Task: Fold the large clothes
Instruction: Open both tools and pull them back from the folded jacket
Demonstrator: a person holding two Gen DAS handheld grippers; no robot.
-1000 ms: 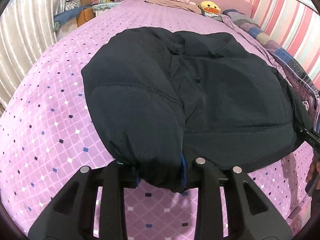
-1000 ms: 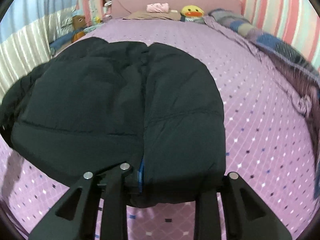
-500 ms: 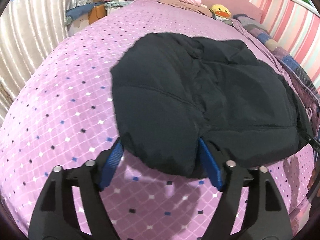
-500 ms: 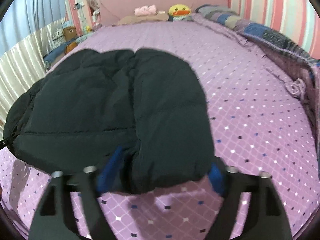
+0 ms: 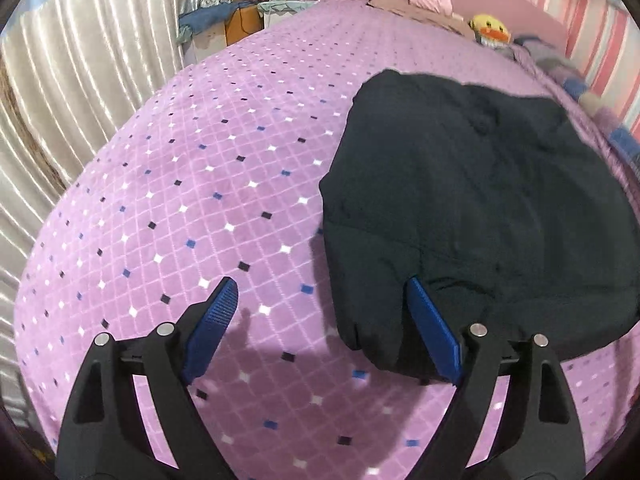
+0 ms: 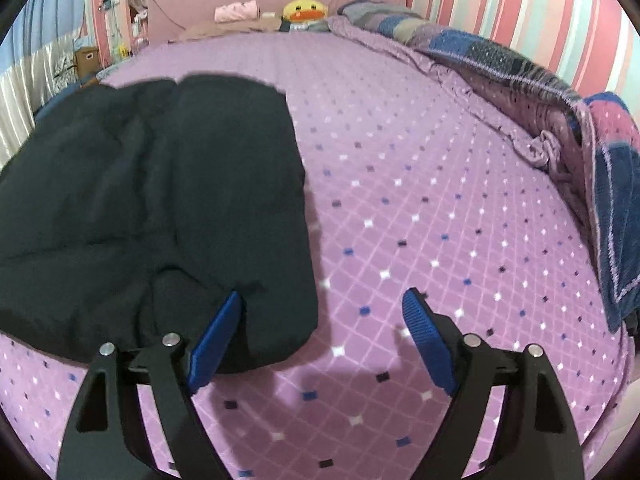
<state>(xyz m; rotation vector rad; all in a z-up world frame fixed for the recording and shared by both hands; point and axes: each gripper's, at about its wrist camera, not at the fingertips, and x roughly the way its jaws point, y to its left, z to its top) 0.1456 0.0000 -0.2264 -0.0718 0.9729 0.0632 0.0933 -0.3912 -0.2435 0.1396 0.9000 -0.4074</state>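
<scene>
Black padded jacket (image 5: 480, 208) lies side-folded on bed (image 5: 208, 184); left tongs (image 5: 320, 328) and right tongs (image 6: 322, 334), wide open and empty, should next grip the jacket's near hem corners evenly.

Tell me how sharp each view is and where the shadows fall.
Left wrist view: jacket and bedspread fairly sharp, toy duck smeared, gripper shadow on the bedspread. Right wrist view: jacket edges soft, blanket clearer, shadows beside the jacket and under the jaws; both bulge strongly.
</scene>
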